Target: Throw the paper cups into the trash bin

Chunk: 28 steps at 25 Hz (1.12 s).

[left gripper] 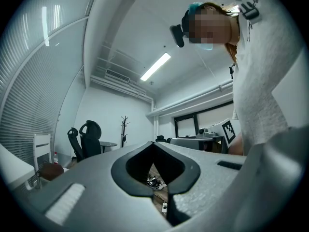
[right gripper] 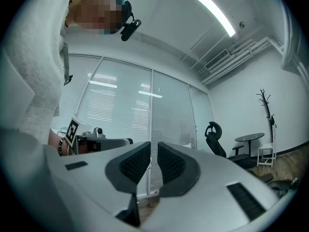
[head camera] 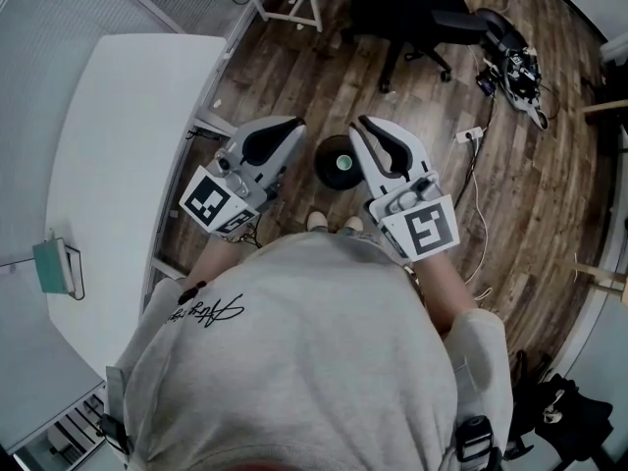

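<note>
Wearing a light grey sweatshirt [head camera: 294, 361] with black script lettering [head camera: 208, 312] near the left shoulder. Carrying pale grey left hand-held gripper [head camera: 290, 129] and right hand-held gripper [head camera: 367, 127], both bearing black-and-white marker cubes [head camera: 212, 204].

A dark wood-plank floor [head camera: 294, 77] is flanked at the left by a white worktop [head camera: 118, 165]; a black office chair [head camera: 412, 13] is set beyond. Window blinds [right gripper: 120, 105] and a ceiling strip light [left gripper: 155, 66] are seen.

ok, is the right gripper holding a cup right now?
No: the right gripper has its pads a slit apart, with nothing between them and only window blinds showing behind.
</note>
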{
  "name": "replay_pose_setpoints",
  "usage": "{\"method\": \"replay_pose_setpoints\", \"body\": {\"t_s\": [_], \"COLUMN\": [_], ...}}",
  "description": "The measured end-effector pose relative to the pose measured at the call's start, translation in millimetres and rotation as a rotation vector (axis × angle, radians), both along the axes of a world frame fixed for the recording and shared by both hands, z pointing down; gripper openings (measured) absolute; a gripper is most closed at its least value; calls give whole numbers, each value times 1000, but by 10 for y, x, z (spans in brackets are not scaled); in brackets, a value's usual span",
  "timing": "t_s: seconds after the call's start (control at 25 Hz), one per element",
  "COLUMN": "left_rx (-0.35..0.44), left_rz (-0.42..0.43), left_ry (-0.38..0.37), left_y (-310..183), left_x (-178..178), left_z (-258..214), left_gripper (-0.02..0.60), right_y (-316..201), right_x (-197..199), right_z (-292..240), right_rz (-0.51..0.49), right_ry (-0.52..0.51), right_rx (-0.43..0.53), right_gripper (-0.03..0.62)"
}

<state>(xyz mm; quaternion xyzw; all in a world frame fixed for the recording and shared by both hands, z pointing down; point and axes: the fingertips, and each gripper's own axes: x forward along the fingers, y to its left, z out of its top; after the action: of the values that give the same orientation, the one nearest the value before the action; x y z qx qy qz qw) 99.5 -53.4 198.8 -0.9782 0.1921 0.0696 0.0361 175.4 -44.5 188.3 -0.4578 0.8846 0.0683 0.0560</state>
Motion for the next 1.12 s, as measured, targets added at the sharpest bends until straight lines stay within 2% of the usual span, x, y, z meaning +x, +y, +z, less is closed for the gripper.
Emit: {"method": "replay_pose_setpoints", "body": {"t_s": [0.56, 1.12], "left_rx": [3, -3], "left_rz": [-5, -25], "left_ry": [6, -3], "left_y": [81, 110], "left_x": [-1, 74], "left_z": [-16, 14], "left_gripper": [4, 3], "right_y": [79, 114], "right_x": [25, 115], "right_z": [-60, -30], "right_rz": [10, -3], "right_ry": [-29, -34], "right_rx": [8, -10], "right_gripper": [11, 9]}}
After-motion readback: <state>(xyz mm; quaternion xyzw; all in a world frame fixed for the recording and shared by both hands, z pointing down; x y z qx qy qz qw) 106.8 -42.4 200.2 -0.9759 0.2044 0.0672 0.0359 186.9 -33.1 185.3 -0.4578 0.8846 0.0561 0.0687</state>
